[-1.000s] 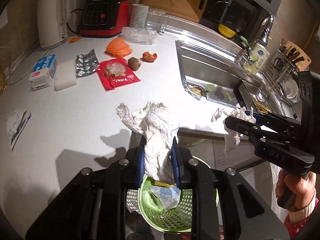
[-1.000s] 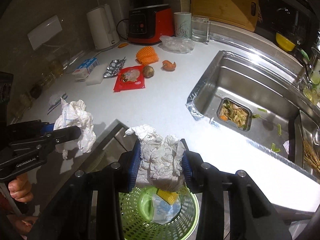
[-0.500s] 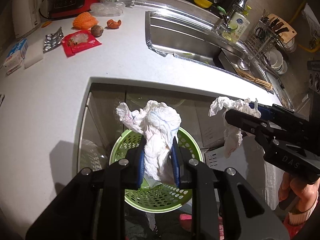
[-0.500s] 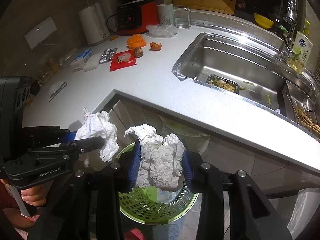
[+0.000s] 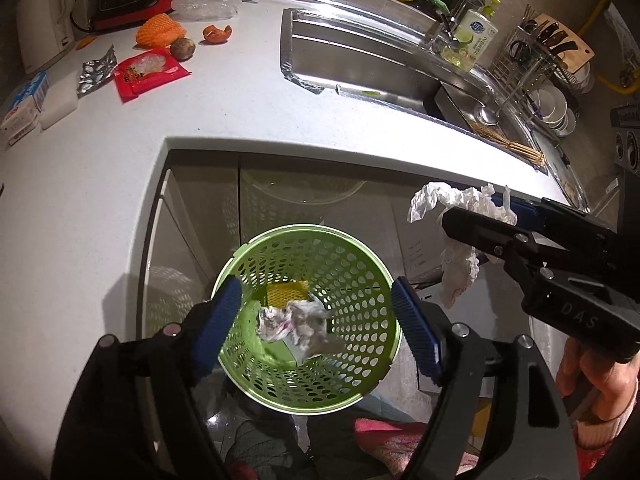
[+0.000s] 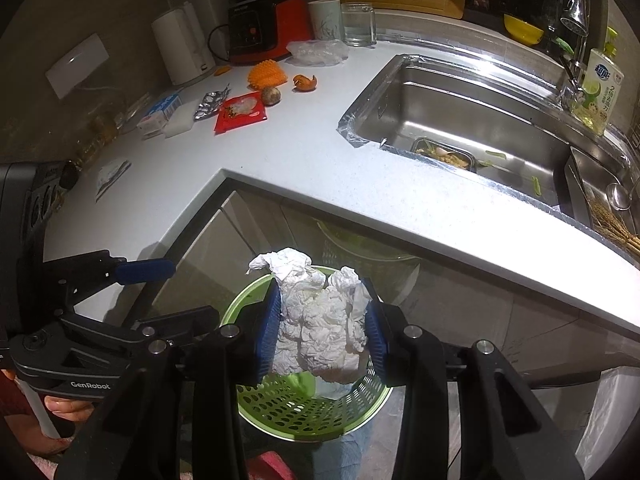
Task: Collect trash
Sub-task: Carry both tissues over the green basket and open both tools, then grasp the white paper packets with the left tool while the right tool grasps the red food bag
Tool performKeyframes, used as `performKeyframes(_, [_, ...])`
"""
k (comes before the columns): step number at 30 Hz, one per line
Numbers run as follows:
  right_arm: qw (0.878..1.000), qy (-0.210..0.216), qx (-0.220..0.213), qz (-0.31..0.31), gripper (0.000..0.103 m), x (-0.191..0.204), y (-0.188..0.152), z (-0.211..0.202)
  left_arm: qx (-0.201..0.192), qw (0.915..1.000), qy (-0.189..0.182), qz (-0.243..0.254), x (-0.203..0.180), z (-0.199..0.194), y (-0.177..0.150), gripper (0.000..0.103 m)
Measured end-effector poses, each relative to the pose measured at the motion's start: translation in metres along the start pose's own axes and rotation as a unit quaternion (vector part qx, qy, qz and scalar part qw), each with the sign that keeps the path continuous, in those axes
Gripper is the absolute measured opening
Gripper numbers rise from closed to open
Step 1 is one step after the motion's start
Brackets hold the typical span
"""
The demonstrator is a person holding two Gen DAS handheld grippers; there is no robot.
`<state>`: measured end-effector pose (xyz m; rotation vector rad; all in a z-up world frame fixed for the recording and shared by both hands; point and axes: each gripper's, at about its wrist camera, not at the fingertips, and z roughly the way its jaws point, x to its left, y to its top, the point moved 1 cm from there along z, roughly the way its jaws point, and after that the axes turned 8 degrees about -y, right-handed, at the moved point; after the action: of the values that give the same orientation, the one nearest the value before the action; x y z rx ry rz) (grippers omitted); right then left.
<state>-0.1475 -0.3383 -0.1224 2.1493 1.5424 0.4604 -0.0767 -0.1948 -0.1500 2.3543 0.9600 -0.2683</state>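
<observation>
My left gripper [image 5: 316,330] is open and empty above a green perforated trash basket [image 5: 360,376] on the floor. A crumpled white tissue [image 5: 298,322] lies in the basket over a yellow scrap [image 5: 286,292]. My right gripper [image 6: 320,330] is shut on a second wad of white tissue [image 6: 320,328], held over the same basket [image 6: 304,408]. In the left wrist view the right gripper [image 5: 476,216] and its tissue [image 5: 460,264] sit to the right of the basket. The left gripper [image 6: 160,280] shows at the left in the right wrist view.
On the white counter [image 5: 100,168] lie a red wrapper [image 5: 150,74], foil blister pack [image 5: 96,74], orange peel [image 5: 160,32], a brown fruit [image 5: 183,47], small boxes [image 5: 24,106] and a kettle [image 5: 38,34]. A steel sink [image 6: 472,120] with food scraps is to the right.
My left gripper opened and its tissue dropped into the green basket. Both grippers moved off the counter to above the basket. The right gripper still holds its tissue.
</observation>
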Motion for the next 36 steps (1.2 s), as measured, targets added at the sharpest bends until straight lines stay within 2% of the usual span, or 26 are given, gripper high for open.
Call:
performKeyframes(15, [0.999, 0.011, 0.034, -0.012, 0.041, 0.012, -0.011, 0.021, -0.043, 0.998, 0.047, -0.001, 0.014, -0.03, 0.007, 0.082])
performKeyframes(18, [0.999, 0.011, 0.049, -0.017, 0.052, 0.016, -0.016, 0.028, -0.047, 0.9976, 0.051, -0.009, 0.02, -0.033, 0.007, 0.082])
performKeyframes(20, [0.998, 0.007, 0.058, -0.021, 0.072, 0.019, -0.019, 0.032, -0.048, 0.9973, 0.053, -0.014, 0.023, -0.034, 0.007, 0.082])
performKeyframes(25, [0.998, -0.006, 0.058, -0.026, 0.092, 0.021, -0.018, 0.032, -0.053, 0.9964, 0.061, -0.025, 0.031, -0.038, 0.008, 0.083])
performKeyframes(30, [0.999, 0.0, 0.042, -0.024, 0.096, 0.023, -0.004, 0.023, -0.064, 0.995, 0.069, -0.035, 0.038, -0.047, 0.01, 0.085])
performKeyframes(36, [0.999, 0.015, 0.016, -0.038, 0.101, 0.037, 0.025, 0.016, -0.099, 0.9895, 0.092, -0.05, 0.061, -0.074, 0.017, 0.09])
